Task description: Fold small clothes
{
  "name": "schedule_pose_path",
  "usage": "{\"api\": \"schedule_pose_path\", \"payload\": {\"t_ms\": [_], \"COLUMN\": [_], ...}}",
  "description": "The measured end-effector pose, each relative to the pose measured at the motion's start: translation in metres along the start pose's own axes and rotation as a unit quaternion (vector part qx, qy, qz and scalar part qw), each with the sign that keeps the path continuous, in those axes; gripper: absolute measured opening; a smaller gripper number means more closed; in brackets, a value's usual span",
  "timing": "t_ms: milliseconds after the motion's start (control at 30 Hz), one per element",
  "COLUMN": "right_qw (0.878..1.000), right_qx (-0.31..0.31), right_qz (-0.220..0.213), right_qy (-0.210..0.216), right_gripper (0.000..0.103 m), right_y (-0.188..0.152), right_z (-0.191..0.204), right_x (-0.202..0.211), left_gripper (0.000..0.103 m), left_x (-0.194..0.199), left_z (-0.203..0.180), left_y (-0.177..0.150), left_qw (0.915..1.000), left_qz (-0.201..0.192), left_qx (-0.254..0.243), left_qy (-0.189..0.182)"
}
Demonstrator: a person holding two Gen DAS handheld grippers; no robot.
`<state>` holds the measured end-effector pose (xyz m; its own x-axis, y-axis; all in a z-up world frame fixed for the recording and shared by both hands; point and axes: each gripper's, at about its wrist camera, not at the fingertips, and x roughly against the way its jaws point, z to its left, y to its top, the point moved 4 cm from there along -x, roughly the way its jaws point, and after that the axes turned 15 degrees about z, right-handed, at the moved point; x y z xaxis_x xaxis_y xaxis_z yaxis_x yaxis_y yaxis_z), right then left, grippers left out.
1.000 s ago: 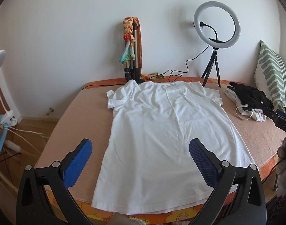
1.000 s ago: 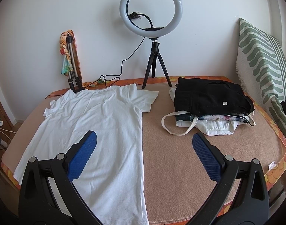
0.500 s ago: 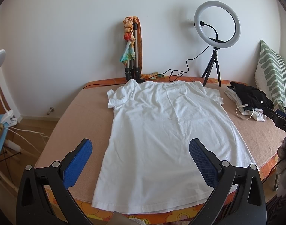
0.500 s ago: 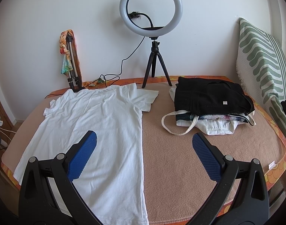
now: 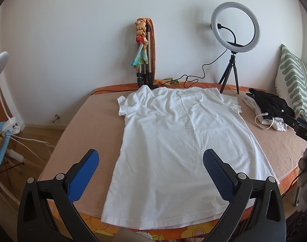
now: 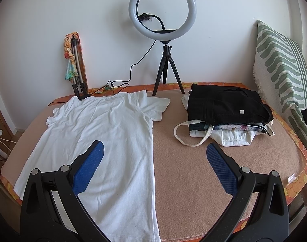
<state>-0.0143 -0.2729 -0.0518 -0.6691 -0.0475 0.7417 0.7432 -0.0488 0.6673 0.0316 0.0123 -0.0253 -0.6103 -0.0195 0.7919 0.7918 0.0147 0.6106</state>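
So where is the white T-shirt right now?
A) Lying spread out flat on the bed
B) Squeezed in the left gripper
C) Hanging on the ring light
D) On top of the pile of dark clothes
A. The white T-shirt lies spread flat on the bed, and both the left gripper and the right gripper are open with nothing in them.

Both wrist views look forward between spread blue fingers, from above the bed's near edge toward the wall. Left view centres the white T-shirt; right view sits further right. Both share the shirt and ring light.
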Motion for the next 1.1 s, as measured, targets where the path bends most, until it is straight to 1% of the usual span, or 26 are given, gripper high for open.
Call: {"api": "schedule_pose_path", "payload": {"t_ms": [167,233,300,367,433,500,700,767,833,933,1000,1033,1067,1100], "right_qw": [1.000,1.000,1.000,0.999,0.999,0.998,0.997,0.997,0.996,0.993,0.991,0.990,0.988,0.987], "right_qx": [0.004,0.004,-0.006,-0.016,-0.020,-0.017,0.010,0.024,0.036,0.051,0.066,0.074,0.083,0.090], "right_qz": [-0.010,-0.009,-0.009,-0.014,-0.021,-0.022,-0.010,-0.011,-0.007,0.006,0.012,0.014,0.017,0.021], "right_qy": [0.010,0.013,0.028,0.040,0.044,0.054,0.070,0.072,0.084,0.108,0.118,0.122,0.126,0.133], "right_gripper": [0.103,0.103,0.103,0.103,0.103,0.103,0.103,0.103,0.103,0.103,0.103,0.103,0.103,0.103], "right_y": [0.005,0.007,0.008,0.011,0.015,0.019,0.027,0.030,0.035,0.048,0.060,0.067,0.073,0.080], "right_z": [0.003,0.009,0.011,0.013,0.016,0.020,0.041,0.051,0.062,0.081,0.098,0.106,0.116,0.126], "right_x": [0.002,0.003,0.000,0.001,0.003,0.004,0.007,0.010,0.011,0.012,0.013,0.013,0.012,0.011], "left_gripper": [0.103,0.103,0.102,0.102,0.102,0.102,0.102,0.101,0.100,0.086,0.082,0.078,0.069,0.064], "left_x": [-0.006,-0.009,-0.011,-0.011,-0.013,-0.016,-0.022,-0.027,-0.032,-0.042,-0.051,-0.055,-0.058,-0.060], "left_z": [0.019,0.027,0.036,0.044,0.052,0.061,0.095,0.106,0.112,0.116,0.117,0.117,0.116,0.114], "left_y": [-0.004,-0.008,-0.013,-0.019,-0.024,-0.030,-0.049,-0.054,-0.060,-0.070,-0.075,-0.077,-0.079,-0.080], "left_qw": [0.9989,0.9986,0.9988,0.9989,0.9988,0.9983,0.9962,0.9944,0.9924,0.9870,0.9813,0.9789,0.9770,0.9757], "left_qz": [0.025,0.031,0.028,0.017,0.017,0.028,0.062,0.077,0.091,0.115,0.135,0.142,0.148,0.153], "left_qx": [0.025,0.033,0.035,0.032,0.035,0.041,0.061,0.073,0.081,0.101,0.117,0.123,0.126,0.127], "left_qy": [-0.030,-0.028,-0.019,-0.028,-0.031,-0.030,-0.002,-0.002,-0.016,-0.047,-0.071,-0.080,-0.087,-0.093]}}
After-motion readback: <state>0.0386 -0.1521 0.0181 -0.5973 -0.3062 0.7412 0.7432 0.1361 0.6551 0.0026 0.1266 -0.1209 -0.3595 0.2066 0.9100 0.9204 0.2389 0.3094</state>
